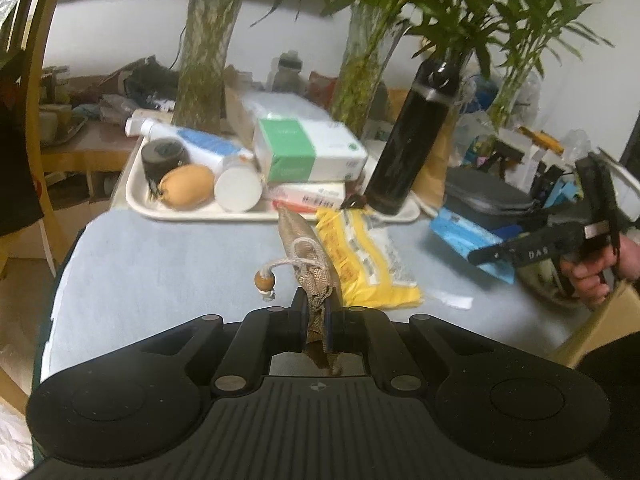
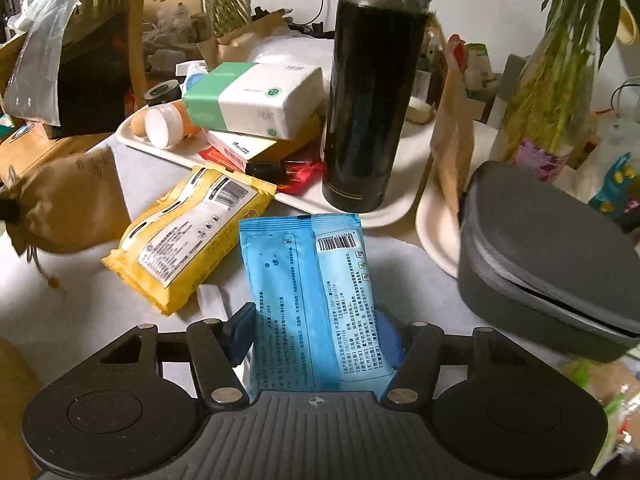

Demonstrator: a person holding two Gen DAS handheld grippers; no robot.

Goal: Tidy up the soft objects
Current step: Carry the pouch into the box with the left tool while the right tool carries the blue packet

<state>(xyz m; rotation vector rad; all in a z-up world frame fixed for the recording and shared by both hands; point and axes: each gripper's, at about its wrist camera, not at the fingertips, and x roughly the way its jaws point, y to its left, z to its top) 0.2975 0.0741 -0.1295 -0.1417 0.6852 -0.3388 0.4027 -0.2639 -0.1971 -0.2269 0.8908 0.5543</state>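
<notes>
The left gripper (image 1: 316, 304) points straight out over the table (image 1: 160, 264), level and low, and its two fingers are squeezed tight on a tan pouch (image 1: 308, 248). The pouch stands up on its thin edge between the fingers and stretches away toward the white tray (image 1: 136, 196). Its string with a wooden bead (image 1: 264, 281) hangs out to the left. Just right of the pouch lies a yellow pack (image 1: 360, 260), flat on the table. Far on the right in the left view, a hand (image 1: 592, 276) grips the handle of the right gripper (image 1: 492, 254), which points left with its tip at the blue pack (image 1: 464, 236). In the right view, the right gripper (image 2: 320, 332) tilts down toward the table, and its fingers are spread apart, one on each side of the blue pack (image 2: 308, 280). I cannot tell if they press on it. The blue pack sits near the front, with its far end close to the tray. The yellow pack (image 2: 188, 236) is to its left, and the tan pouch (image 2: 68, 208) is farther left. A tall black bottle (image 2: 368, 92) stands on the tray (image 2: 392, 208) behind the blue pack. A green and white tissue pack (image 2: 252, 96) sits on the tray to the left of the bottle. A gray case (image 2: 548, 264) rests on the right.
</notes>
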